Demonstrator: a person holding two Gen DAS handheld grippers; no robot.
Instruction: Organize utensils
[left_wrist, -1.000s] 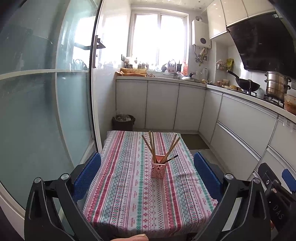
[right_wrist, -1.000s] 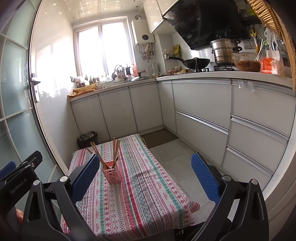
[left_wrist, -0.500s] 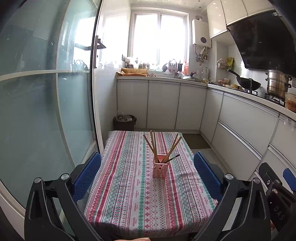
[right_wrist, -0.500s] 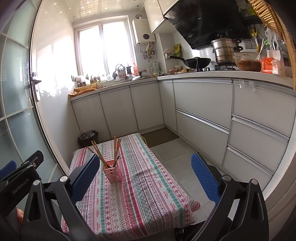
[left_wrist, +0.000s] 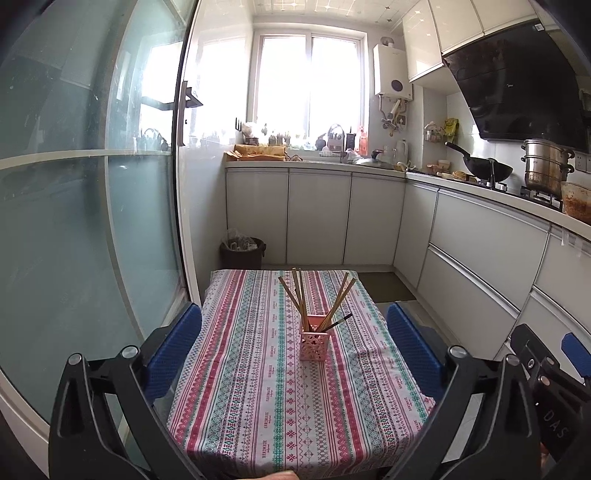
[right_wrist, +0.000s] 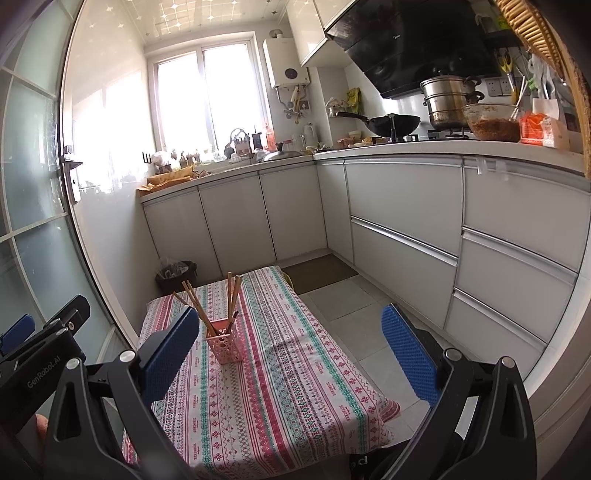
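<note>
1. Chopsticks (left_wrist: 301, 297) stand bundled in a pink holder (left_wrist: 314, 345) near the middle of the table (left_wrist: 236, 387), which suggests the sorting is about finished; nothing else lies on the cloth.
2. Far left in the left wrist view is a frosted glass door (left_wrist: 92, 221), smooth and curved by the lens, with the table pushed close beside it.
3. The left gripper (left_wrist: 295, 354) hangs back from the table's near end, jaws wide apart and holding nothing, its blue ribbed pads (left_wrist: 173, 354) framing the holder from a distance (a resting stance, I judge, not a reach).
4. The tablecloth (left_wrist: 266, 406) is soft woven fabric in red, green and white stripes; it drapes over the edges.
5. The holder is a square plastic cup with a pierced lattice wall. The slender wooden chopsticks fan outward because they lean on its rim, and one shorter dark-tipped stick (left_wrist: 338, 320) pokes out low to the right.
6. The right gripper (right_wrist: 291, 354) is also spread open and empty, held off the table's right side, its left pad (right_wrist: 166, 354) overlapping the holder in that view.
7. Farther right run glossy white cabinets (right_wrist: 406, 229) with metal handle strips.
</note>
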